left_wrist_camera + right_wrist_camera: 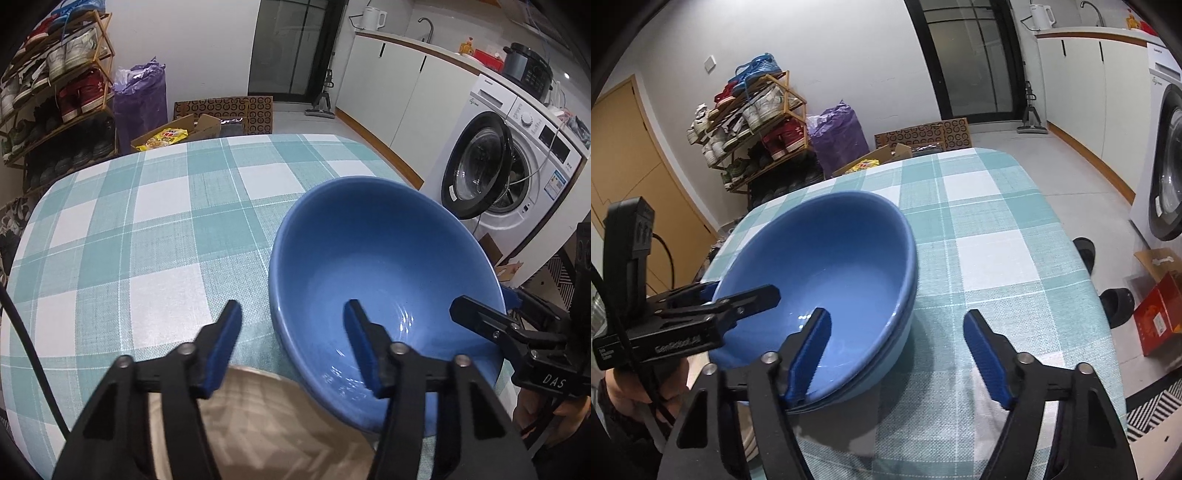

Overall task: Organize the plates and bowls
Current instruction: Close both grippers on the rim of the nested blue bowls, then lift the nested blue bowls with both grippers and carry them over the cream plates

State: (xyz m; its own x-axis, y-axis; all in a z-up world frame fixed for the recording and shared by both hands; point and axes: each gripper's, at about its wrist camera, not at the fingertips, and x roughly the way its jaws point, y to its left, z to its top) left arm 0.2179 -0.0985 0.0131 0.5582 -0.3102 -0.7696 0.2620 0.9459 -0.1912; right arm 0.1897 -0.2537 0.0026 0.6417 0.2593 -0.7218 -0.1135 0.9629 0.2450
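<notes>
Blue bowl (384,266) on checked tablecloth (147,229) (nested, seemingly), left gripper (291,314) and right gripper (897,325) straddling its rim, unclenched.

solid blue on the bowl (384,258), glossy with white glints inside; teal and white checks, crossed by thin pale lines, on the tablecloth (147,229). black on the arms of the left gripper (291,347) and right gripper (897,354), with blue pads (988,360) on the fingers. purple on the bag (838,133), white on the washing machine (517,147) with a black door ring, red on the box (1160,314).
</notes>
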